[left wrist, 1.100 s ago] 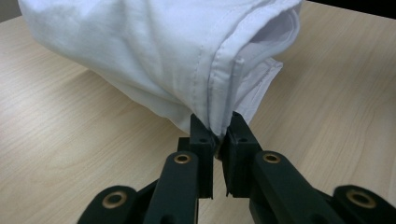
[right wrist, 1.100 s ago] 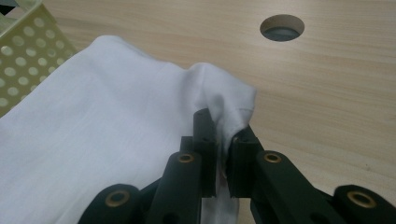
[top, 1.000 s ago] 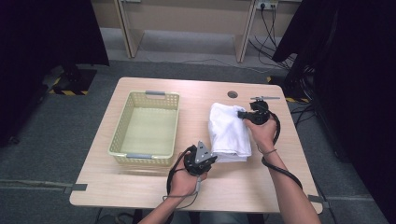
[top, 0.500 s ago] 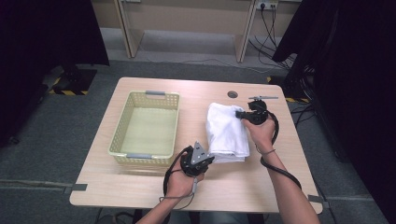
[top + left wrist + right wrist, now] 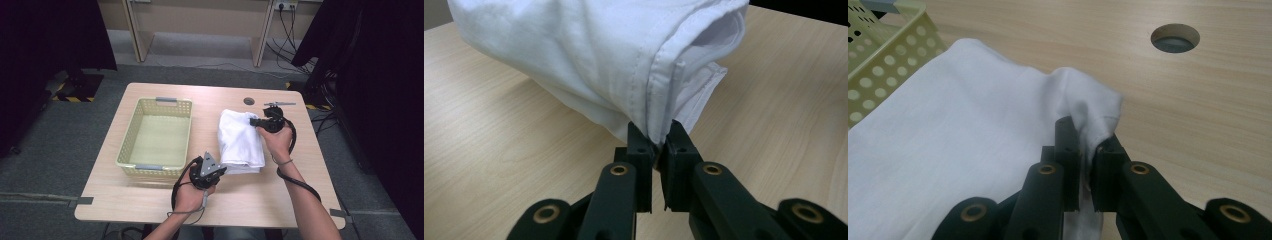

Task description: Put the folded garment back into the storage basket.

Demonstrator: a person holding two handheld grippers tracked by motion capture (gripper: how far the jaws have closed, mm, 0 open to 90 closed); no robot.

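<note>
A folded white cloth (image 5: 240,140) lies on the wooden table (image 5: 300,200) to the right of a pale yellow basket (image 5: 127,145). My left gripper (image 5: 220,167) is at the cloth's near left corner. In the left gripper view it (image 5: 655,142) is shut on the cloth's (image 5: 589,55) hemmed edge and holds that corner slightly off the wood. My right gripper (image 5: 254,121) is at the far right corner. Its jaws (image 5: 1087,140) are pinched on a bunched fold of the cloth (image 5: 963,145).
The basket (image 5: 878,55) is empty, with grey handles at its near and far ends. A round cable hole (image 5: 249,101) sits in the table behind the cloth, also in the right gripper view (image 5: 1175,37). Dark curtains and cables surround the table.
</note>
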